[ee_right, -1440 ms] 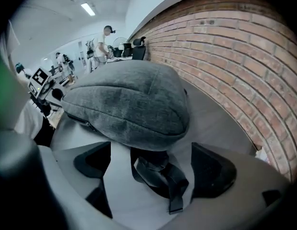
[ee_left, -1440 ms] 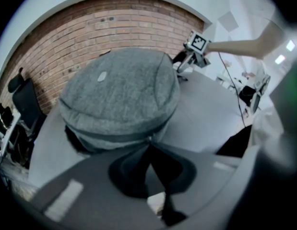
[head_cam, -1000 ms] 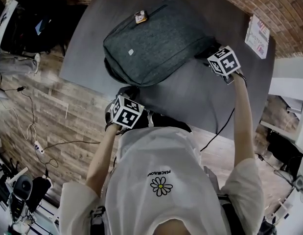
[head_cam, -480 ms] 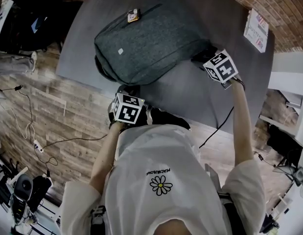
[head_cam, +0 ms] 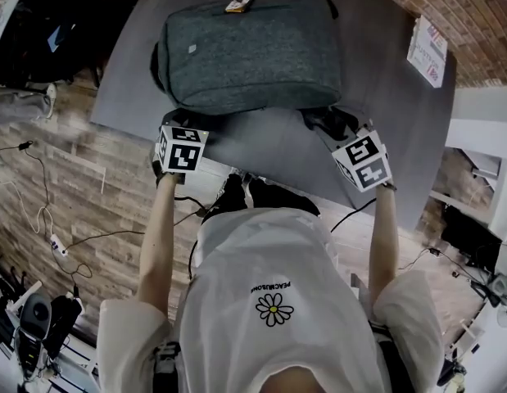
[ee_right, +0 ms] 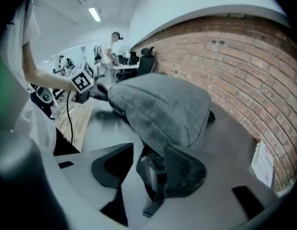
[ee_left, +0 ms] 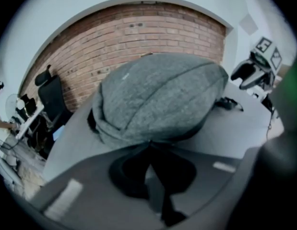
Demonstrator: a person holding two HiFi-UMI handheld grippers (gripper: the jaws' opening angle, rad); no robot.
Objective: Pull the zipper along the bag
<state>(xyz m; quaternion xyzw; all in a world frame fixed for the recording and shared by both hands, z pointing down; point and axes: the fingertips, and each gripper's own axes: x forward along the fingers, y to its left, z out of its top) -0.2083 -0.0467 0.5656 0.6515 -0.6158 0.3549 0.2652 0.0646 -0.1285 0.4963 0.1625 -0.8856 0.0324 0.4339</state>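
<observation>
A grey backpack (head_cam: 253, 51) lies across the dark table (head_cam: 400, 129), its long side toward me, with a small yellow tag (head_cam: 238, 5) on its far edge. My left gripper (head_cam: 182, 133) is at the bag's near left corner. In the left gripper view its jaws (ee_left: 149, 145) are shut, tips pinched on the backpack's (ee_left: 158, 95) near edge. My right gripper (head_cam: 323, 119) is at the near right corner. Its jaws (ee_right: 149, 150) have just been closing and stand half apart around a black strap (ee_right: 153, 186) under the backpack (ee_right: 162, 109). A gap remains beside the left finger.
A printed booklet (head_cam: 427, 51) lies at the table's right edge, near the brick wall. The table's near edge runs just under both grippers. Cables trail over the wooden floor at the left, where an office chair (ee_left: 52, 95) stands. A person (ee_right: 112, 44) stands far off.
The backpack has swung from a slant to lie level across the table. My left gripper went left with its corner. My right gripper drew back toward me to the near right corner.
</observation>
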